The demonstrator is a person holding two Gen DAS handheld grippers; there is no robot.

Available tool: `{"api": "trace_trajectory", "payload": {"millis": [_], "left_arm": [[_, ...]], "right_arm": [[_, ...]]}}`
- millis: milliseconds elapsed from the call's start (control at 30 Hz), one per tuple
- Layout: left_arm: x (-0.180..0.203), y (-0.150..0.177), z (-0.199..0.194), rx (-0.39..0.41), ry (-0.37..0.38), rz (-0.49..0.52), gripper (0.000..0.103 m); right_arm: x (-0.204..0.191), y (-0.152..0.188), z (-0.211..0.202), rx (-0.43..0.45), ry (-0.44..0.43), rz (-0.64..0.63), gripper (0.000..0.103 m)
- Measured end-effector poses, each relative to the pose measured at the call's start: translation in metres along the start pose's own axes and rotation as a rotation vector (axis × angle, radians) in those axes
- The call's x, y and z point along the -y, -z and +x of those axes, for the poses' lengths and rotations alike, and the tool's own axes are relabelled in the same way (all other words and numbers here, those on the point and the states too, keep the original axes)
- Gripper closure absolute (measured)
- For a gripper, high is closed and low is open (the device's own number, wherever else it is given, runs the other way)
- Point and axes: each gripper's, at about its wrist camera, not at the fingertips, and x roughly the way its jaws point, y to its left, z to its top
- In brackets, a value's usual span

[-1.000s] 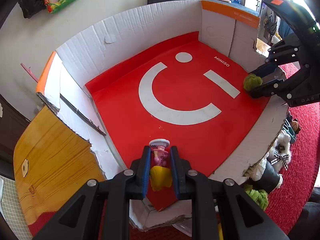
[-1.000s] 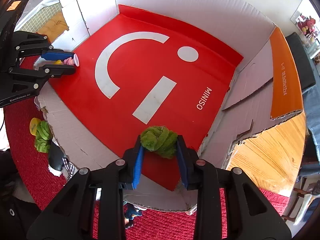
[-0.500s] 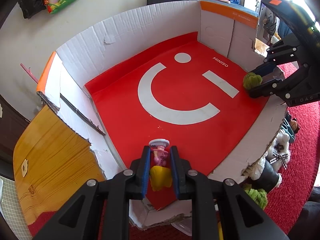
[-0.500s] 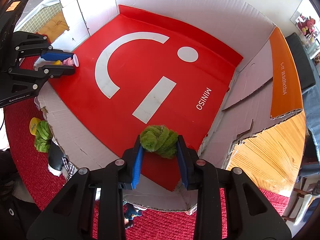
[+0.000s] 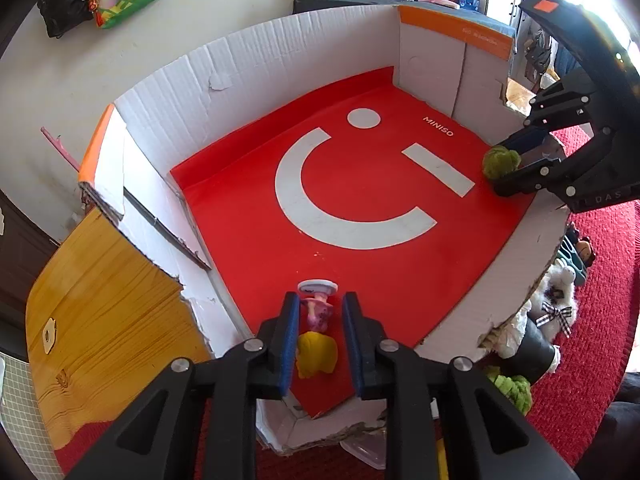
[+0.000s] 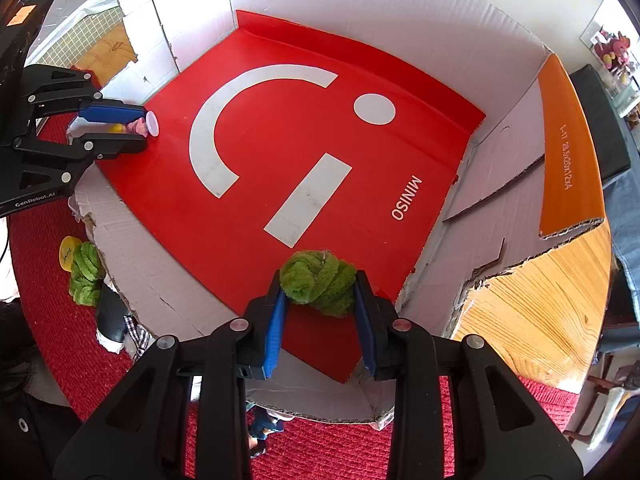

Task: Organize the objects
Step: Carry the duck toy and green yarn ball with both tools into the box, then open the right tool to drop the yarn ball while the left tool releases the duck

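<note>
While the left claw point(image 5: 319, 312) opens, only its view shows toy's point(image 5: 317, 336) yellow hair.

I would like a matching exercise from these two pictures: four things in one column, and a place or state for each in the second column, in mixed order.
Things
1. small figurine
2. green fuzzy ball
3. white dot
4. green plush

Places or states
a. printed on the red box floor
b. pinched in the right claw
c. on the red carpet outside the box
d. between the pads of the opening left claw

Pairs: 1-d, 2-b, 3-a, 4-c
</note>
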Motion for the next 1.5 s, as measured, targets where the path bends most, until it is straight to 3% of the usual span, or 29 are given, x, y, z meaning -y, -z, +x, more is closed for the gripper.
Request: {"api": "trace_trajectory", "payload": {"millis": [600,667,733,800,1033,1500], "left_arm": [[0.002,0.001,-0.003,0.009,0.004,0.007,0.070],[0.002,0.001,-0.004,0.010,0.005,0.007,0.070],[0.002,0.001,-0.004,0.010,0.006,0.005,0.070],[0.002,0.000,-0.003,0.010,0.008,0.002,0.070],[0.002,0.000,-0.006,0.024,0.008,0.000,0.062],[-0.002,0.001,-0.012,0.049,0.021,-0.027,0.062]], "right_arm": [[-0.001,0.012,-0.012,-0.004,-0.007,0.006,0.071],[-0.001,0.014,-0.014,-0.003,-0.012,0.008,0.068],[-0.004,0.015,-0.017,0.005,-0.009,0.000,0.055],[-0.007,0.017,-0.019,0.005,-0.012,-0.007,0.053],[-0.016,0.024,-0.028,0.012,-0.012,-0.021,0.048],[-0.025,0.045,-0.059,0.049,-0.009,-0.007,0.045]]}}
